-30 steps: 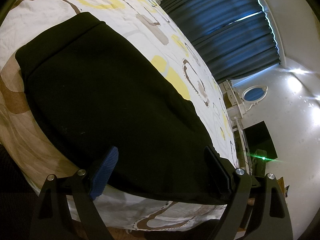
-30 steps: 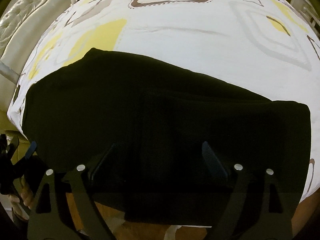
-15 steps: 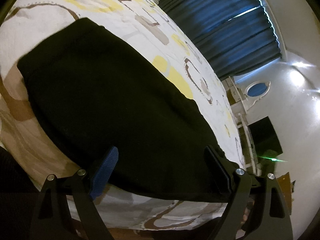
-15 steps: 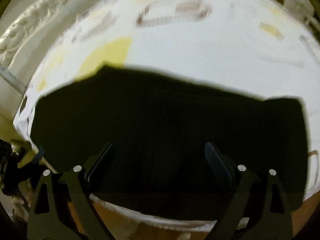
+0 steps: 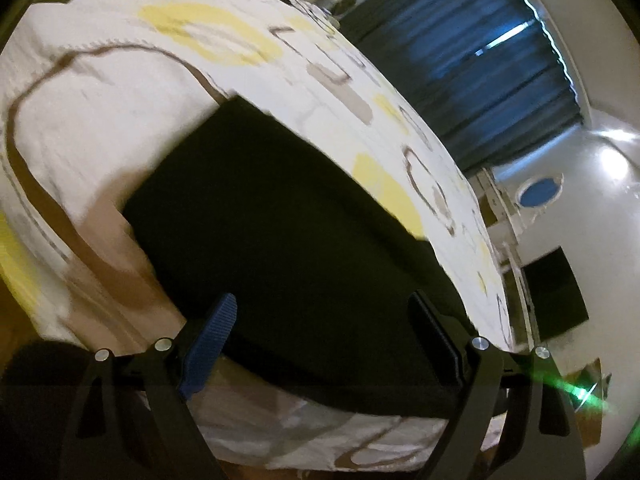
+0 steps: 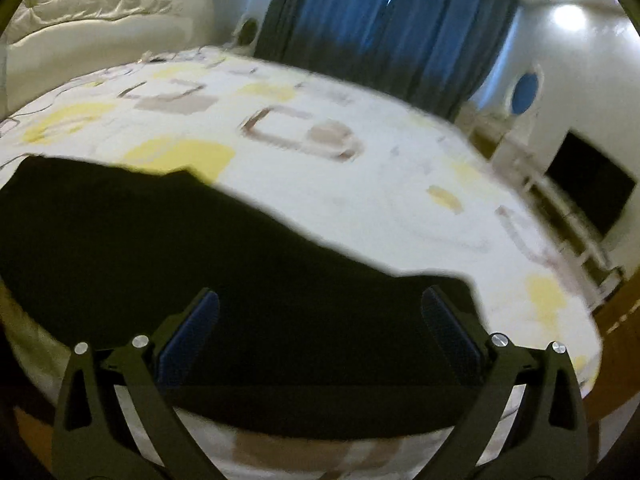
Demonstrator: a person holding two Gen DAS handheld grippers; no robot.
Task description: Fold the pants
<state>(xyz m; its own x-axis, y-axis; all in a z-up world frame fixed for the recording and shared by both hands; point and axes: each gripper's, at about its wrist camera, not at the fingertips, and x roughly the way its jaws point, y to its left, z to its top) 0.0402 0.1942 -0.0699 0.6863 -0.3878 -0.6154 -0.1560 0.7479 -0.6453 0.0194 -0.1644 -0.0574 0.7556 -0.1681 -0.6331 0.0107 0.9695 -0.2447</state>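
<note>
The left gripper has its jaws spread wide with nothing between them, its ribbed blue pad on one side and a dark pad on the other, both hanging above the near edge of the folded black fabric pants. The right gripper likewise holds its jaws wide apart and empty, its blue-faced fingers framing the same dark garment from above without visibly touching it. The pants lie flat as a compact, roughly rectangular dark block near the front edge of the bed, on a white quilted bedspread with yellow and brown rounded-square patterns, which shows bare on the far side in the right wrist view. Beyond the bed hang dark blue pleated curtains, and a cream tufted headboard stands at the upper left. A white wall carries a round blue-centred ornament, and a black flat screen sits further right. Both views are motion-blurred, so fine folds in the fabric cannot be made out.
</note>
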